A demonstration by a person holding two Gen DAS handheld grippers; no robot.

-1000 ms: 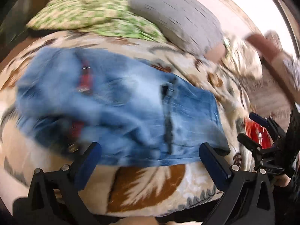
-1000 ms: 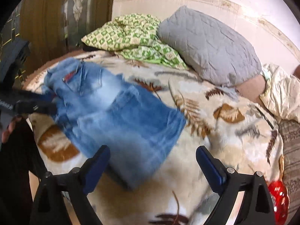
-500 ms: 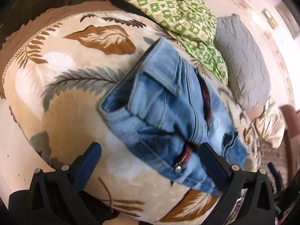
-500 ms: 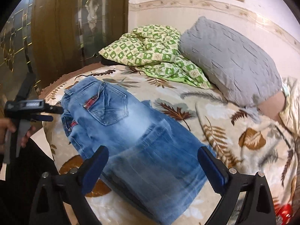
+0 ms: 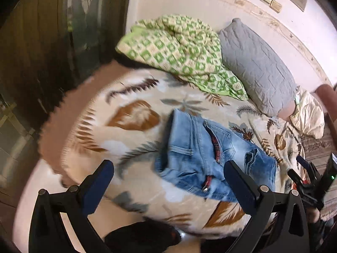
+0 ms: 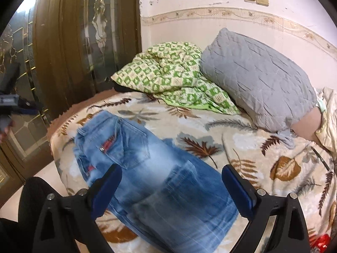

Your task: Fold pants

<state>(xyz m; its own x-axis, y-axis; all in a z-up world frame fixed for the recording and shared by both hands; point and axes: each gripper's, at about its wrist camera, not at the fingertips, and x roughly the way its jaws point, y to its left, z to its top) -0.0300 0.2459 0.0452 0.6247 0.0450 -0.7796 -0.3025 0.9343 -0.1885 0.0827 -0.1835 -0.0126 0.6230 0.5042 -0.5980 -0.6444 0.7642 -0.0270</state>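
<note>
Blue denim pants (image 6: 151, 177) lie folded into a compact bundle on the leaf-patterned bed cover (image 6: 248, 147), near the bed's front corner, a back pocket with red trim facing up. Left gripper (image 5: 168, 181) is held above the bed edge, fingers (image 5: 99, 181) spread wide apart and holding nothing; the pants sit ahead of it, partly behind its right-hand finger. Right gripper (image 6: 170, 187) hangs over the lower end of the pants, fingers (image 6: 238, 189) likewise spread wide and empty; contact with the denim cannot be told. A green checked blanket (image 6: 172, 78) and a grey quilted pillow (image 6: 259, 78) lie at the far side against the wall. Both views show motion blur
</note>
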